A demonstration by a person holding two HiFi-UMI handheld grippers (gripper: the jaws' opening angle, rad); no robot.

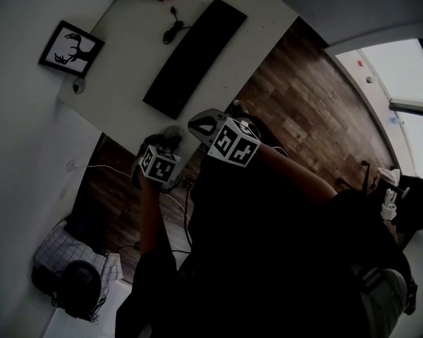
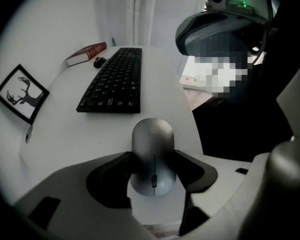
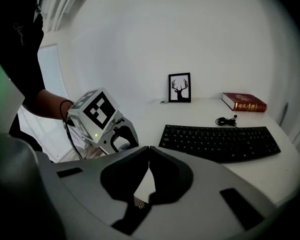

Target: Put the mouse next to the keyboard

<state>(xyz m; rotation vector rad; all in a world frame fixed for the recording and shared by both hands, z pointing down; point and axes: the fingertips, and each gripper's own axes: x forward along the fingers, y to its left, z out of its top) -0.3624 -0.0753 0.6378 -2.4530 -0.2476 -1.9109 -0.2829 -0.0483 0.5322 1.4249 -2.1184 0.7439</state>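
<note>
At the near end of the white table (image 2: 65,134), low in the centre of the left gripper view, the grey mouse (image 2: 153,136) sits between the jaws of the left gripper (image 2: 155,158). Both dark pads (image 2: 121,166) lie against its flanks, so the tool is clamped on the mouse, scroll wheel toward the camera. The mouse is close to the table's right-hand edge in that frame.

Higher in the same frame the black keyboard (image 2: 112,81) runs away from the camera, its near short end apart from the mouse, with a strip of bare table between them. Beyond the keyboard's far end, toward the upper left, a red book (image 2: 86,53) lies flat, and a small coil of black cable (image 2: 98,61) lies just beside it. A framed black stag picture (image 2: 21,93) stands at the left of the frame.

The right gripper (image 3: 149,156) holds nothing: in the right gripper view its two jaws meet in a closed seam at the lower centre. The left gripper's marker cube shows at the left middle of that view, the keyboard to its right.

From the head view both marker cubes sit at the centre of the frame, just below the keyboard's lower end, with wooden floor (image 1: 303,111) to the right of the table.
</note>
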